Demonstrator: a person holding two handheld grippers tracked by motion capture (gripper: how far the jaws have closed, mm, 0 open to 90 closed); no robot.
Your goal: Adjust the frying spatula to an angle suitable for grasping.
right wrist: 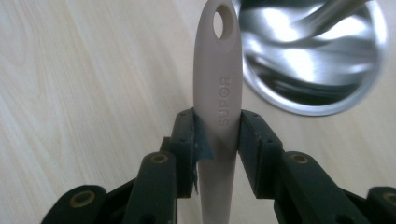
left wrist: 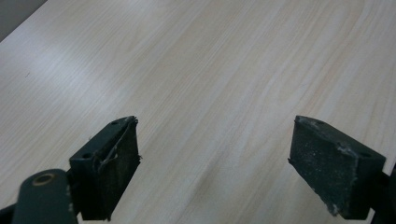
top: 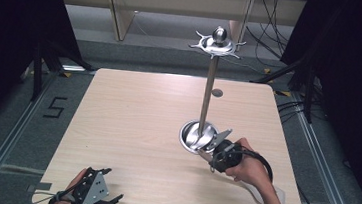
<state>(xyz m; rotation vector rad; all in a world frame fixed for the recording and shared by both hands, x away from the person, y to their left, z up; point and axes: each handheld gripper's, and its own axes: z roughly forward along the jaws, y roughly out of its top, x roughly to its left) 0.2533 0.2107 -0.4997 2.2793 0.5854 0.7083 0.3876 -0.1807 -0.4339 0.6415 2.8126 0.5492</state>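
Note:
A beige utensil handle (right wrist: 218, 65), marked SUPOR and with a hanging hole at its tip, is clamped between the jaws of my right gripper (right wrist: 217, 135). Its tip points toward the shiny round base (right wrist: 322, 88) of a metal utensil stand. In the high view the right gripper (top: 212, 156) is at the front right rim of that base (top: 188, 138). The stand's pole (top: 207, 92) rises to a ring of hooks (top: 218, 44). My left gripper (top: 115, 183) rests open near the table's front left edge, with its jaws (left wrist: 215, 158) wide apart over bare wood.
The light wooden table (top: 137, 123) has a small dark round spot (top: 217, 92) behind the stand. Black cables (top: 275, 38) lie on the floor beyond the far edge. A pale shape (top: 255, 193) shows under the right forearm.

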